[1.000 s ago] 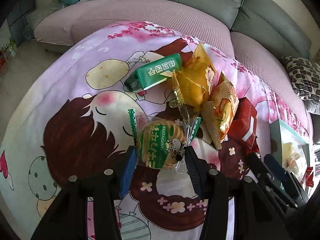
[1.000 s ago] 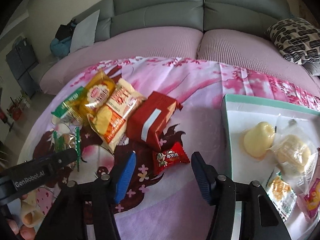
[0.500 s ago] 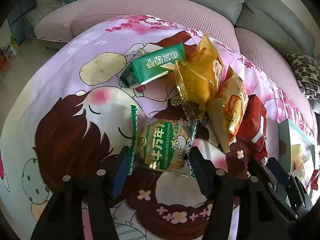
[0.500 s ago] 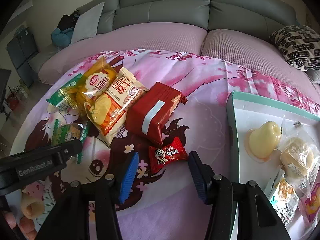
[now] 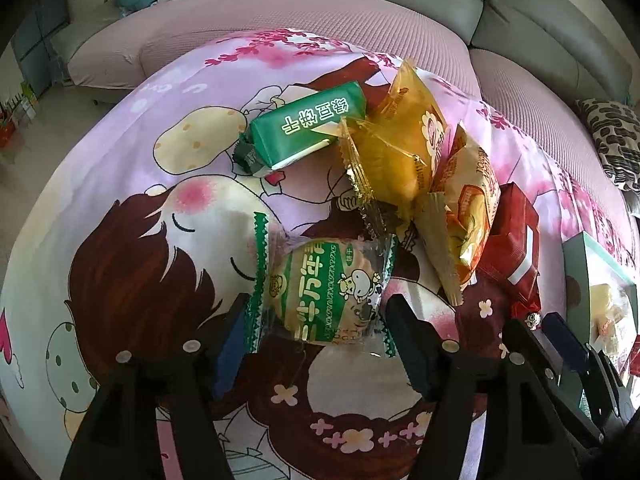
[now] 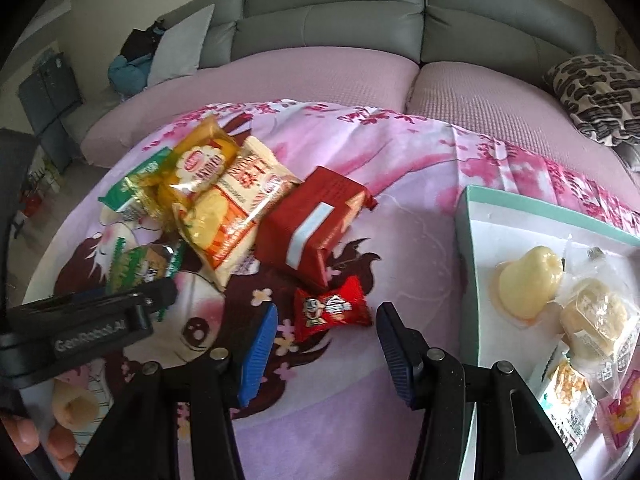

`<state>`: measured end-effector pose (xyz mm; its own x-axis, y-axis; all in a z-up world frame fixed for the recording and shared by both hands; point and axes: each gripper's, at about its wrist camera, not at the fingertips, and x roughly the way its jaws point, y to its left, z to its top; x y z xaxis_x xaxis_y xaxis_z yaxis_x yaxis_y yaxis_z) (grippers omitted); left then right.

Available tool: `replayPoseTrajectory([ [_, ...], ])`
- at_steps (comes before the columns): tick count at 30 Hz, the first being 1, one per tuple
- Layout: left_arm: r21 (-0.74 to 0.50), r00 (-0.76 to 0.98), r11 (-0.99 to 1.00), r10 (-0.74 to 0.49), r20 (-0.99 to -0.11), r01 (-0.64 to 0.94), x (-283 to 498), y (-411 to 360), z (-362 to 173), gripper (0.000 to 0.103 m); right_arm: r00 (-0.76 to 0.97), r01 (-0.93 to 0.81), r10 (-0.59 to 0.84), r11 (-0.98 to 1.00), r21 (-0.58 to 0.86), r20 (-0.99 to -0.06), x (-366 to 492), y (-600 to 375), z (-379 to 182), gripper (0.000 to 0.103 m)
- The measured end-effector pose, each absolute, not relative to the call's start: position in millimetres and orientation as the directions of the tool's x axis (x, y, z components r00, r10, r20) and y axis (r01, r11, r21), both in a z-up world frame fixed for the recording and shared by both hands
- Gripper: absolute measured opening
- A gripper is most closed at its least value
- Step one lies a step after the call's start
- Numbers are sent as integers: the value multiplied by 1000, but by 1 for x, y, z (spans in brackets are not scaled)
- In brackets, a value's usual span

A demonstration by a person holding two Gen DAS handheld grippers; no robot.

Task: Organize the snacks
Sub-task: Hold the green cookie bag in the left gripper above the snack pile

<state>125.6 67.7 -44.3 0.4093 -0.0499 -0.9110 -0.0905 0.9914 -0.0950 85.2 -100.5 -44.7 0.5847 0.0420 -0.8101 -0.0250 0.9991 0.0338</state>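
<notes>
Left gripper [image 5: 316, 334]: jaws opening around the green-and-clear biscuit packet [image 5: 324, 288], which lies between them on the cloth; the pads stand off from the wrapper's crimped ends, so nothing is gripped.
Right gripper [image 6: 324, 350]: medium-wide, jaws on either side of the small red candy packet [image 6: 330, 307], which lies flat on the cloth, untouched.
Loose snacks on the cloth: six, counted as one green-and-clear biscuit packet, one green box [image 5: 306, 130], one clear yellow bag [image 5: 400, 148], one orange-and-cream bag [image 5: 468, 208], one large red packet [image 6: 314, 224], and one small red candy packet.
Arrangement: the green box, yellow bag, orange bag and large red packet form an overlapping row toward the far-left part of the cloth; the biscuit packet sits just in front of it, the candy packet just in front of the red packet.
Tray [image 6: 470, 248]: one teal-rimmed, white-bottomed tray at the right edge of the cloth.
Snacks in the tray: one pale yellow jelly cup [image 6: 528, 282], one clear-wrapped pastry [image 6: 596, 320], one packet of crunchy yellow bits [image 6: 564, 396], and one pink-edged packet [image 6: 624, 412] cut off by the frame.
Surface: a pink cartoon-print cloth [image 6: 400, 168] spread over the pink-covered seat.
Room: one grey sofa [image 6: 340, 12] with one grey cushion [image 6: 180, 46], one black-and-white patterned cushion [image 6: 596, 92], and one blue bundle [image 6: 126, 76] at its far-left end.
Person: fingertips [image 6: 24, 434] show at the lower-left corner of the right wrist view.
</notes>
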Motion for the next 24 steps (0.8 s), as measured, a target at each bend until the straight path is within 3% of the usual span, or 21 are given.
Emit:
replayPoseTrajectory([
  [17, -34, 415, 996, 2, -910, -79, 133, 55, -50, 78, 587, -40, -20, 998, -54, -810, 87, -91, -51, 54],
  [22, -35, 415, 996, 1, -910, -81, 133, 56, -50, 75, 588, -16, -36, 998, -56, -808, 87, -96, -49, 41],
  [24, -34, 421, 996, 2, -907, -79, 130, 59, -47, 65, 589, -7, -41, 998, -55, -807, 87, -99, -48, 36],
])
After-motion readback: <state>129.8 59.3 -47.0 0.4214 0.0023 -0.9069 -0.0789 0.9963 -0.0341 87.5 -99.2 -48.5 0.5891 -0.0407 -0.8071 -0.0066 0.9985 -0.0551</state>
